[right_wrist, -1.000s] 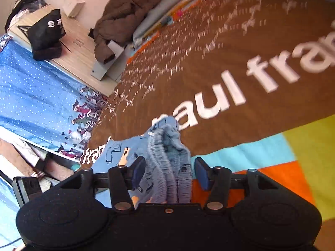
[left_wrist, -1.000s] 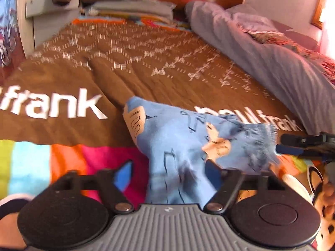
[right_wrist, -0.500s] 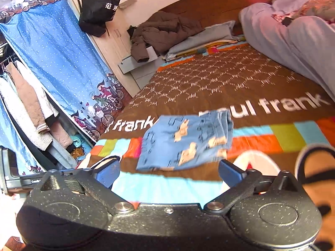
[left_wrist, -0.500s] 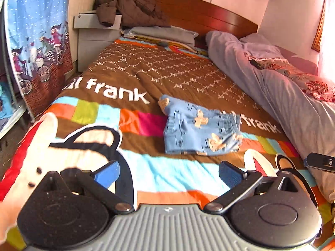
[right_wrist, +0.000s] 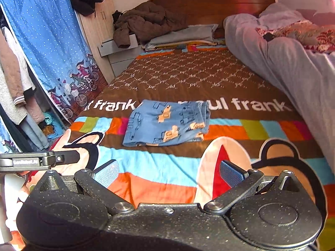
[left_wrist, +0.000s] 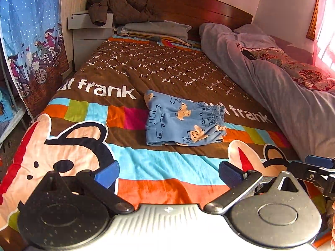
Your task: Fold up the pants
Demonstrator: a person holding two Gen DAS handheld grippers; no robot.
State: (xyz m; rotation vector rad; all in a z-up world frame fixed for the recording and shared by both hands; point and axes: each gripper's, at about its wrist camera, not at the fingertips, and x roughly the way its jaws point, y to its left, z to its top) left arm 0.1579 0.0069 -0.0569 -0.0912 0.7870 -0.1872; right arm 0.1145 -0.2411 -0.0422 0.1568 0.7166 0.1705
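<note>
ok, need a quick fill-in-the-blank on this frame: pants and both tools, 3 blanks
1. The blue pants lie ____ on the bedspread.
2. The left tool and right tool both have their jaws ____.
3. The pants' elastic waistband sits toward the ____ quilt.

Missing words: folded; open; grey

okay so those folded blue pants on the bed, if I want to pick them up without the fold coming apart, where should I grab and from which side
Probably the thick folded edge of the blue pants nearest you, coming in low from the foot of the bed. There the layers stack flush, so one claw pinch catches them all. The gathered waistband end on the right looks loose and uneven. Both the left claw and right claw are open, clear of the fabric.
</note>
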